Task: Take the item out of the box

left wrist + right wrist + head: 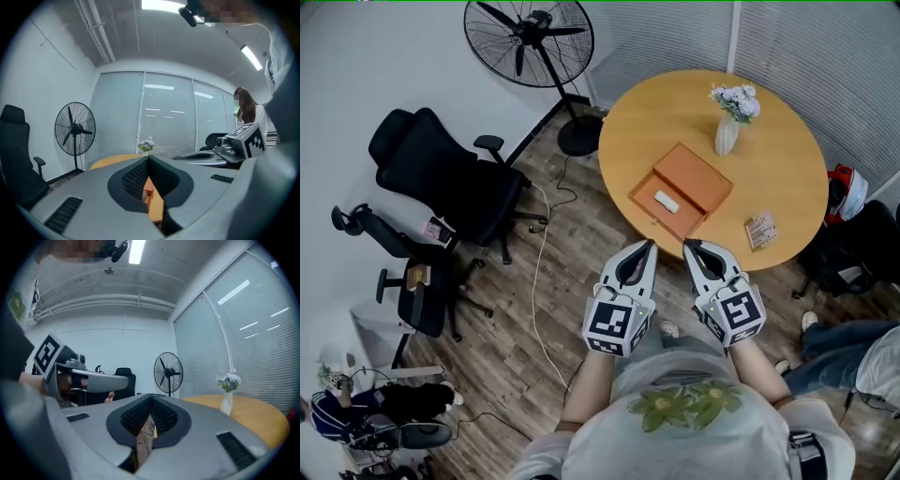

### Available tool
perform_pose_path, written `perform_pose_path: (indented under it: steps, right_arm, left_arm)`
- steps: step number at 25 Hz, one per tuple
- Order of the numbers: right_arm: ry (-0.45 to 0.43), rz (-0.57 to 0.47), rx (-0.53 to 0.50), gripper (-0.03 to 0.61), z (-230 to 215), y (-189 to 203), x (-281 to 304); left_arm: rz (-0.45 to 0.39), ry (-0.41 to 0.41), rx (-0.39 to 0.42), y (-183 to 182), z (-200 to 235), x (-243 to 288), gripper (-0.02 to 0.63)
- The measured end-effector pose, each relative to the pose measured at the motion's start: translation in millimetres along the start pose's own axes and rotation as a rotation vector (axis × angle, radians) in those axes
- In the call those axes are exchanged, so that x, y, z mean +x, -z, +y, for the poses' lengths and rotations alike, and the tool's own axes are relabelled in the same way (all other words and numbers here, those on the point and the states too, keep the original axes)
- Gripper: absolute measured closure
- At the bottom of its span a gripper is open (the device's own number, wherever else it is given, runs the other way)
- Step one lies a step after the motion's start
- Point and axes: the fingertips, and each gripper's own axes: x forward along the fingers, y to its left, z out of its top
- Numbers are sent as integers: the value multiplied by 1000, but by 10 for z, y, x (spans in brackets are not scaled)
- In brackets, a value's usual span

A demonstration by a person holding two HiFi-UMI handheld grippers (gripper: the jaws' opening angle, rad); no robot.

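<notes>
Head view: nothing's done yet, I'd say. The orange box [705,180] sits open on the round wooden surface [787,169], with the small white item [667,201] inside it. My left hand-held gripper [648,246] and right hand-held gripper [688,246] hang side by side just off the near edge. The whole reach and pick are left.

Left gripper view: jaws pressed together, nothing between them, fan [75,130] at left.

Right gripper view: jaws together and empty too. There's a vase of flowers [227,401] on the surface at right, with blinds behind.
</notes>
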Motion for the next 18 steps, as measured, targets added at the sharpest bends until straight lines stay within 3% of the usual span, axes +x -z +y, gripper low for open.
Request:
perform_pose_path:
  steps: [18]
  right_arm:
    - [70, -4, -17, 572, -580, -167, 942]
  left_arm:
    - [31, 30, -6, -123, 841, 807, 612]
